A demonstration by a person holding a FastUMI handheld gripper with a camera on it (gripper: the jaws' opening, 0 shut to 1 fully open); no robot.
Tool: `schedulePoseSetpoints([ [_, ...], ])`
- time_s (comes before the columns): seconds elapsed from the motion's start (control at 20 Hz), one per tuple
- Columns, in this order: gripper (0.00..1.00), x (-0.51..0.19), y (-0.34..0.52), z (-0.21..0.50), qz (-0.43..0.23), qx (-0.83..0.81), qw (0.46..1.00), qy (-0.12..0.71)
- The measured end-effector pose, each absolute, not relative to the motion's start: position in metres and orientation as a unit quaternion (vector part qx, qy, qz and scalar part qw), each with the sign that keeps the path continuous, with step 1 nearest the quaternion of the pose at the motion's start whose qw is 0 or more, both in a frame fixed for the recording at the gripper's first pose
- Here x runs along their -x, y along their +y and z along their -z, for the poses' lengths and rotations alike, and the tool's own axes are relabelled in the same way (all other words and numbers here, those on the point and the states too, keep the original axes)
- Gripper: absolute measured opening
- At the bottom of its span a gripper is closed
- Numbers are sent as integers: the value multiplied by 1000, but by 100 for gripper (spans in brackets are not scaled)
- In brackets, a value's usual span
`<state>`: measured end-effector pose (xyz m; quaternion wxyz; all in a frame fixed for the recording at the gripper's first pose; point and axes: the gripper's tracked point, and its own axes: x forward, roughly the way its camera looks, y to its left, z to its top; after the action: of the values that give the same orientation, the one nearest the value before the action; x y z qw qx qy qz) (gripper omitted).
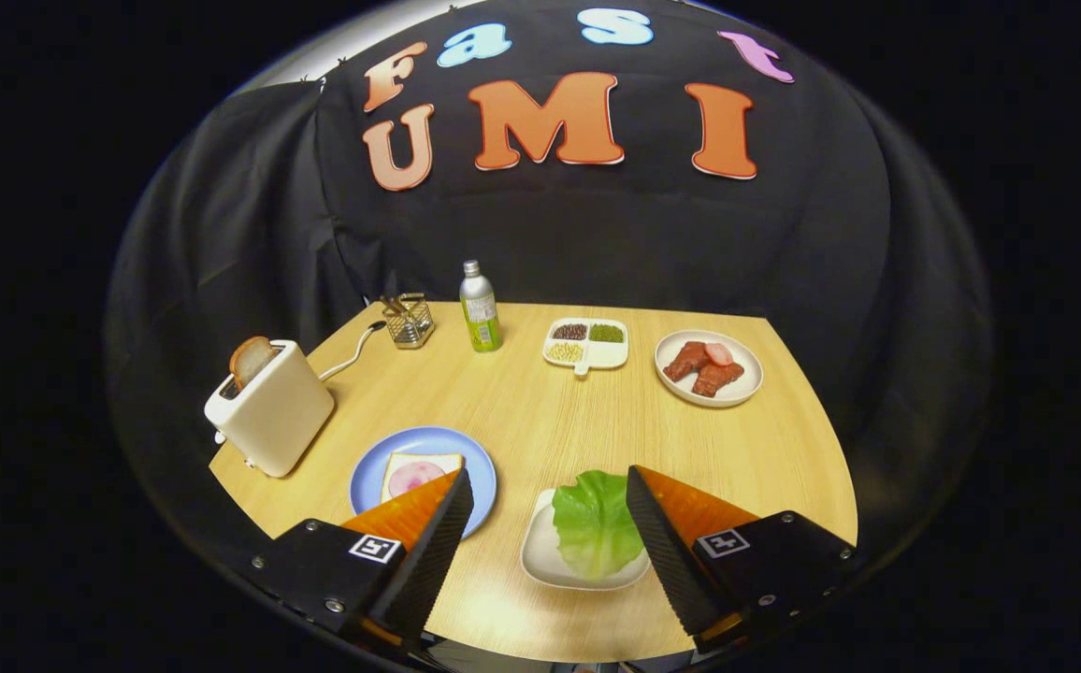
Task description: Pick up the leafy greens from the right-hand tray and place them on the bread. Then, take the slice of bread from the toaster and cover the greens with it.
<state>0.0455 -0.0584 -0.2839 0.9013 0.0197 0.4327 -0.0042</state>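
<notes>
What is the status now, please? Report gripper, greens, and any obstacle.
Gripper open, holding nothing. Leafy greens on white tray, between the fingers, nearer one. Bread on blue plate; second slice in toaster. Nothing in the way.

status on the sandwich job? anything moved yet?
Done: nothing yet. The lettuce leaf lies on its white tray, and the bread on the blue plate carries just a pink slice. In hand: the gripper is open, its fingers either side of the leaf and above it, not gripping. Left: grab the leaf, lay it on that bread, then pull the slice standing in the toaster and cover it.
</notes>
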Motion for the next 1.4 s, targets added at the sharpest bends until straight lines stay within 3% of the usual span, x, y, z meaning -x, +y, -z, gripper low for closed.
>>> schedulePoseSetpoints([
  [0.8,99,-25,-86,405,31,-23,803,594],
  [1.4,97,-17,-97,459,54,0,762,645],
])
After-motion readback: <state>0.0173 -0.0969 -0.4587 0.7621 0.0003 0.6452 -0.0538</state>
